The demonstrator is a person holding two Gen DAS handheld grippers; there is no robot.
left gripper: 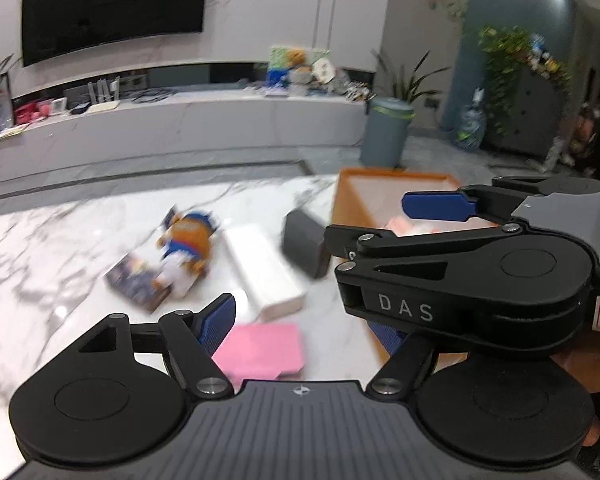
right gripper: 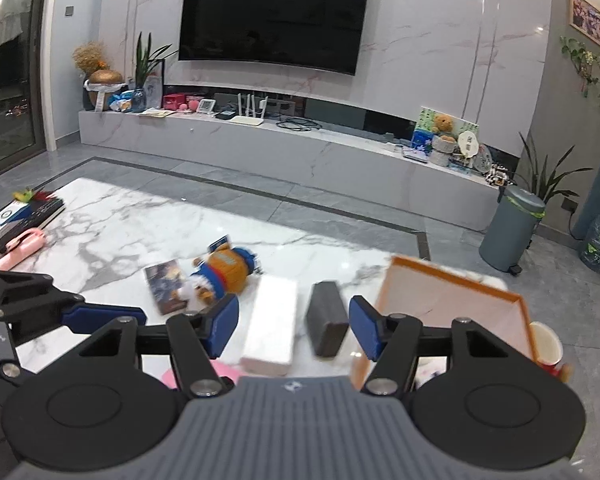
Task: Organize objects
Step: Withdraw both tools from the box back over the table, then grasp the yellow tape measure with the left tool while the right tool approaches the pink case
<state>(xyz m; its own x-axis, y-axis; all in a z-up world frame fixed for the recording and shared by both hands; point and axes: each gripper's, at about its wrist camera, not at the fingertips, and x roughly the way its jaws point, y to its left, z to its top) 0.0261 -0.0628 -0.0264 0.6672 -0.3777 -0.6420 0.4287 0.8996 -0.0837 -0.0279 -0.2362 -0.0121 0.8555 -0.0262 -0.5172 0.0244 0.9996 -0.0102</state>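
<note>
Marble-topped desk [right gripper: 112, 216] under a wall-mounted black television carries your clutter. Your right gripper [right gripper: 292, 326] has its fingers apart on nothing; the dark grey rectangular block [right gripper: 326, 322] lies just ahead at one o'clock, long axis pointing away from you, nearer this hand. Your left gripper [left gripper: 304, 326], fingers likewise apart and empty, hovers over the pink paper pad [left gripper: 262, 348]. Beyond: one white oblong box [right gripper: 272, 324], one orange-and-blue plush toy [right gripper: 224, 272], one orange-rimmed open box [right gripper: 452, 304] at two o'clock.
</note>
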